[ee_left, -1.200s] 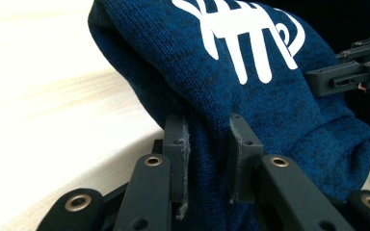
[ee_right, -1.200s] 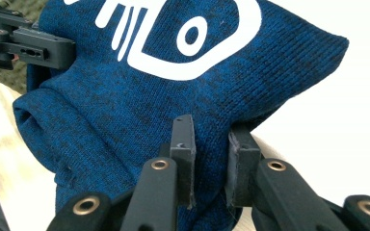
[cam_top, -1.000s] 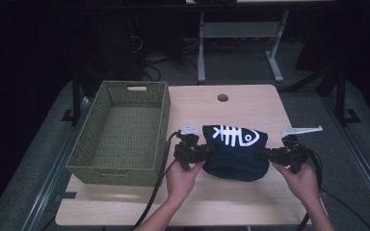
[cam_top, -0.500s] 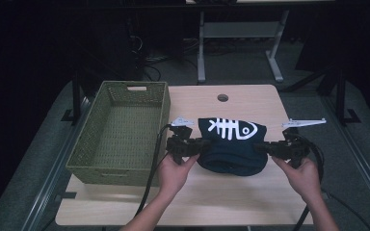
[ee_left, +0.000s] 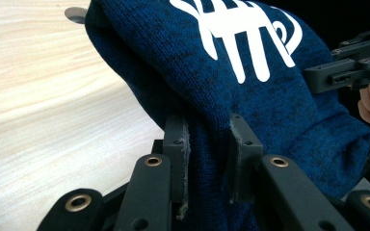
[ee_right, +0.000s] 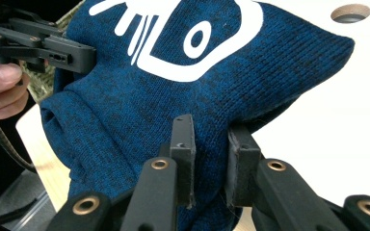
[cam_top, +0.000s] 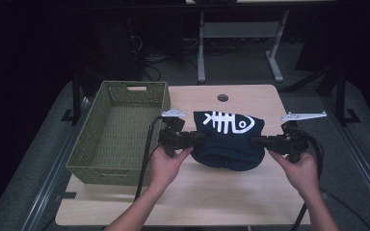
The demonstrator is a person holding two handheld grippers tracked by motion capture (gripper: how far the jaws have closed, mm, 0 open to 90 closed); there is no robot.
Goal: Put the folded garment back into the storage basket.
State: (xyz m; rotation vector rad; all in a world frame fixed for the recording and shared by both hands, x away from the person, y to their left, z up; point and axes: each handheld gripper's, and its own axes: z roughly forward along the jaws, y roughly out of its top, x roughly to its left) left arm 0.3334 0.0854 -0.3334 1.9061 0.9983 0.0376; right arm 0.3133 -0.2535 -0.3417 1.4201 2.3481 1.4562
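The left gripper (cam_top: 196,138) and right gripper (cam_top: 256,141) each clamped a fold of the blue knit hat (cam_top: 228,139), its nine and three o'clock edges, above the table (cam_top: 183,192).

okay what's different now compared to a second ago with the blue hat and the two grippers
Little. The blue knit hat with the white fish skeleton has shifted slightly toward the far side of the table and looks a bit more raised. The left gripper and right gripper remain clamped on its opposite sides. The green wicker basket has stayed put.
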